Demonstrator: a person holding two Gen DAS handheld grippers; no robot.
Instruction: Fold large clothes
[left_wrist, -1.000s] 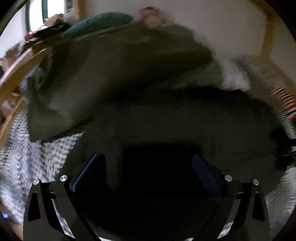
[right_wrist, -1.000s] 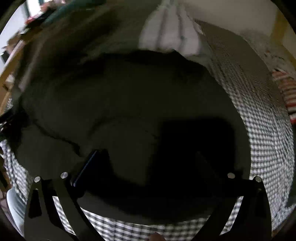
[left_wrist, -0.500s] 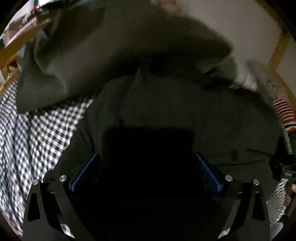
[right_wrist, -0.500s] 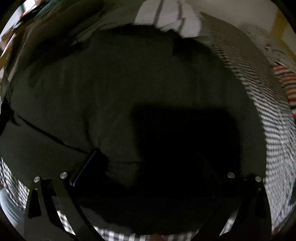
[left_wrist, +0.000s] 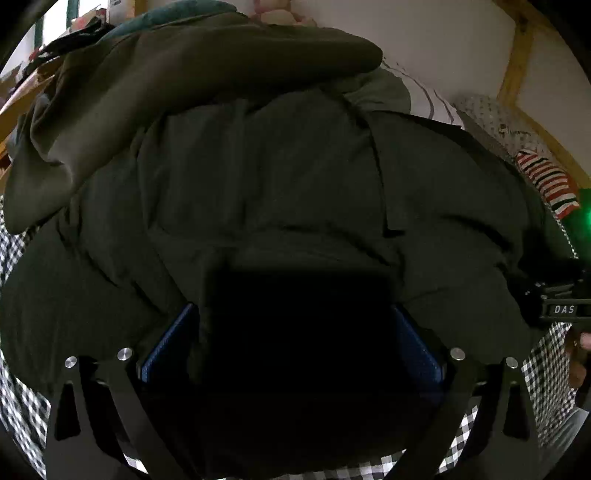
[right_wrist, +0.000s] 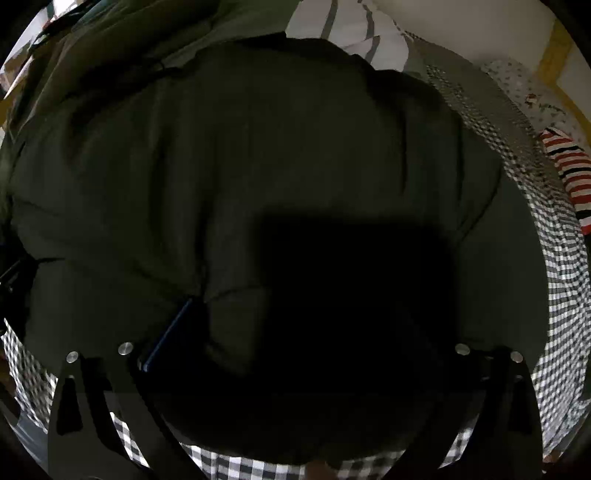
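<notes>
On the black-and-white checked bedcover (left_wrist: 546, 365), a large dark green garment (left_wrist: 280, 177) lies spread across most of both views. Behind it stand a pale wall (left_wrist: 443, 40) and a wooden frame (left_wrist: 517, 55). A white pillow with grey stripes (right_wrist: 351, 33) sits at the garment's far edge, and a red, white and black striped cloth (left_wrist: 546, 181) lies at the right side of the bed.

The left gripper (left_wrist: 291, 339) is low over the near part of the garment, its blue-padded fingers (left_wrist: 166, 347) set wide apart with thick cloth bunched between them; whether they clamp it cannot be told. The right gripper (right_wrist: 295, 332) sits likewise over the garment's near hem, one blue pad (right_wrist: 170, 336) visible and the other buried in fabric, so its grip is also unclear. In the left wrist view the right gripper's body appears at the far right edge, just beside the garment.

The garment is matte, puffy and creased, with visible seams.
</notes>
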